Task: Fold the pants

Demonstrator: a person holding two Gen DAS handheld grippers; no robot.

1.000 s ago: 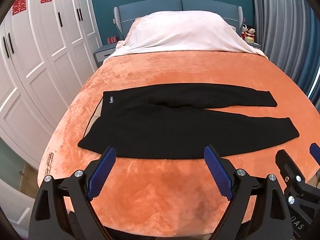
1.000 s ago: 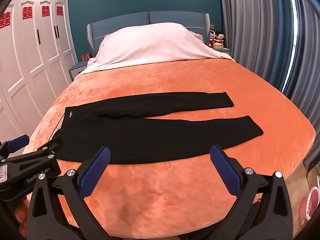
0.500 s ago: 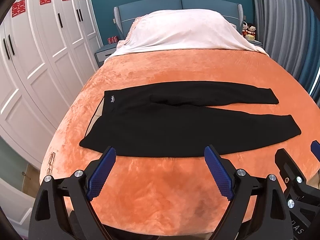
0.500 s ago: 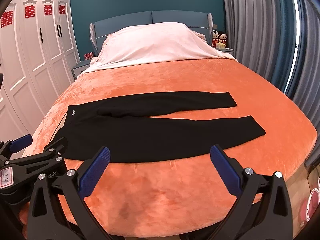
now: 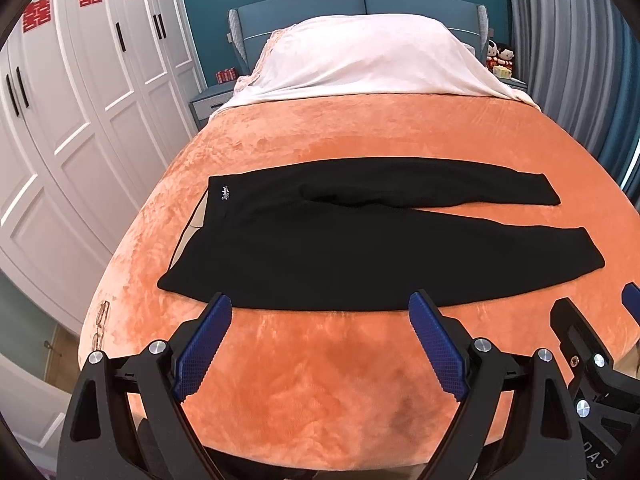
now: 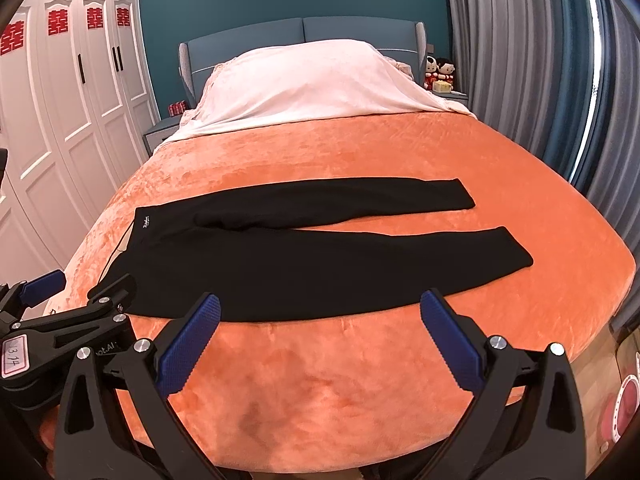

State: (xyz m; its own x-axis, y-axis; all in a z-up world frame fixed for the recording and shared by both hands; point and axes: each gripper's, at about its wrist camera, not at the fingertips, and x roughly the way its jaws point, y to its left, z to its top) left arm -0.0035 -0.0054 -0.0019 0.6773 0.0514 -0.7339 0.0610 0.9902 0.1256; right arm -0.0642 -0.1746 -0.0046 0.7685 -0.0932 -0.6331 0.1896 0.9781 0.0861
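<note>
The black pants [image 5: 320, 240] lie flat across the orange bed [image 5: 360, 140], legs spread apart. Both the left tongs [image 5: 320, 312] and right tongs [image 6: 320, 312] gape wide and empty near the pants' closest edge. Best to pinch the near leg at waist and cuff together, lifting evenly onto the far leg.

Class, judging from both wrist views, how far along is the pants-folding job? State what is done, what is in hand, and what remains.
Done: the black pants lie spread flat on the orange blanket, legs apart, waistband toward the wardrobe side. In hand: nothing; the left claw and right claw are both open above the near edge, off the fabric. Left: every fold, presumably starting with laying one leg over the other.
</note>
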